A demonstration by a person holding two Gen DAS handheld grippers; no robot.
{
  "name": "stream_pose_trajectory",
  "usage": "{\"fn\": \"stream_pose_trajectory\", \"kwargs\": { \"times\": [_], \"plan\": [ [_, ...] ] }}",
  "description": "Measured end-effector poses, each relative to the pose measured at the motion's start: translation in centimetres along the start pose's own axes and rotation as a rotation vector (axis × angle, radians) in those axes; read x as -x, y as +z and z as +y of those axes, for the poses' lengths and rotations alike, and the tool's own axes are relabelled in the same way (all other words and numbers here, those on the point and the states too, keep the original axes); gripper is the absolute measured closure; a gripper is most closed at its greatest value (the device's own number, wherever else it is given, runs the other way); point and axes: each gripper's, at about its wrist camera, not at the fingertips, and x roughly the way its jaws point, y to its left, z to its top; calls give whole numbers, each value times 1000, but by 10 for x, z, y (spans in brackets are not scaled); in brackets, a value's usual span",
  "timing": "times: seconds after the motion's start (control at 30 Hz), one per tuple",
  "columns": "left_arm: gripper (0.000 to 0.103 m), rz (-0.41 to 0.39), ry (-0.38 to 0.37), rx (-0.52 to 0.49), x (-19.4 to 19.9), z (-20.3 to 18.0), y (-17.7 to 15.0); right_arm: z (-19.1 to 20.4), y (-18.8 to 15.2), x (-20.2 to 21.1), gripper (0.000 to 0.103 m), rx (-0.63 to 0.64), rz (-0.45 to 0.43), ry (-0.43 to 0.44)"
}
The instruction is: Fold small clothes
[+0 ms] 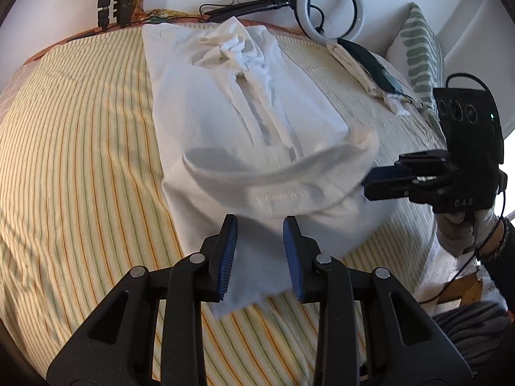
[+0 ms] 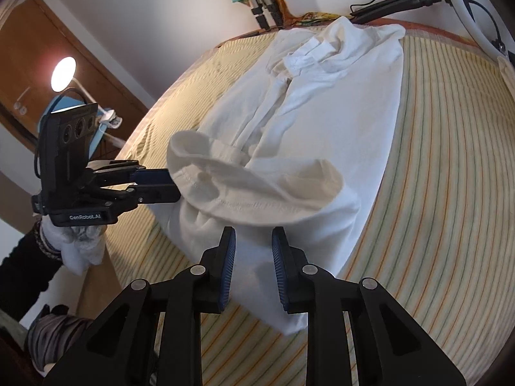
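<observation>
A white garment (image 1: 225,112) (image 2: 338,112) lies folded lengthwise on the striped bed cover (image 1: 80,160) (image 2: 450,177). Its near hem (image 1: 283,189) (image 2: 257,199) curls over in a loose loop towards the far end. My left gripper (image 1: 260,241) hovers over the garment's near left corner, its blue pads apart with only cloth seen beneath them. In the right wrist view the left gripper (image 2: 172,186) has its tips at the loop's left edge. My right gripper (image 2: 254,247) stands likewise, pads apart above the near right corner, and its tips (image 1: 368,183) reach the loop's right edge.
A ring light (image 1: 333,6) on a stand leans at the wall behind the bed. A small pile of folded clothes (image 1: 363,64) and a green-patterned pillow (image 1: 418,58) lie at the far right. A lit lamp (image 2: 62,74) stands left of the bed. Gloved hands (image 1: 457,231) hold the grippers.
</observation>
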Motion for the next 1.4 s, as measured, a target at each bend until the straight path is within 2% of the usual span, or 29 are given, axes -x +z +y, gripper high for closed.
{"fn": "stream_pose_trajectory", "kwargs": {
  "times": [0.1,0.2,0.3,0.37,0.4,0.47,0.7,0.8,0.9,0.97,1.03,1.07,1.1,1.13,1.23,1.33,1.4],
  "plan": [
    [73,-50,36,35,-4,9,18,-12,13,3,82,-46,-55,-28],
    [73,-104,80,88,-6,22,32,-35,25,15,81,-136,-128,-101],
    [73,-140,107,114,-1,31,36,-47,25,27,81,-179,-157,-113],
    [73,-147,109,120,4,36,34,-50,20,37,77,-180,-161,-99],
    [73,-148,98,127,7,38,31,-51,18,40,68,-181,-159,-81],
    [73,-143,84,142,12,44,26,-55,13,47,57,-188,-168,-52],
    [73,-112,64,188,6,52,19,-58,22,28,57,-214,-143,-6],
    [73,-115,60,185,5,51,19,-52,23,21,57,-184,-112,-55],
    [73,-117,64,180,5,52,20,-52,22,16,57,-182,-90,-67],
    [73,-120,60,187,4,53,19,-53,21,13,68,-189,-88,-51],
    [74,-118,61,171,3,50,19,-52,20,12,93,-181,-80,-48],
    [78,-127,71,158,3,48,19,-50,20,12,95,-169,-81,-63],
    [97,-134,77,144,4,46,18,-49,19,13,96,-161,-84,-68],
    [100,-133,78,135,3,44,19,-49,19,15,98,-156,-93,-68],
    [100,-161,70,125,10,42,18,-44,17,25,100,-144,-132,-64],
    [100,-191,97,122,13,44,18,-45,15,33,101,-152,-161,-79],
    [100,-173,112,137,7,48,19,-52,14,29,101,-181,-147,-87]
  ]
}}
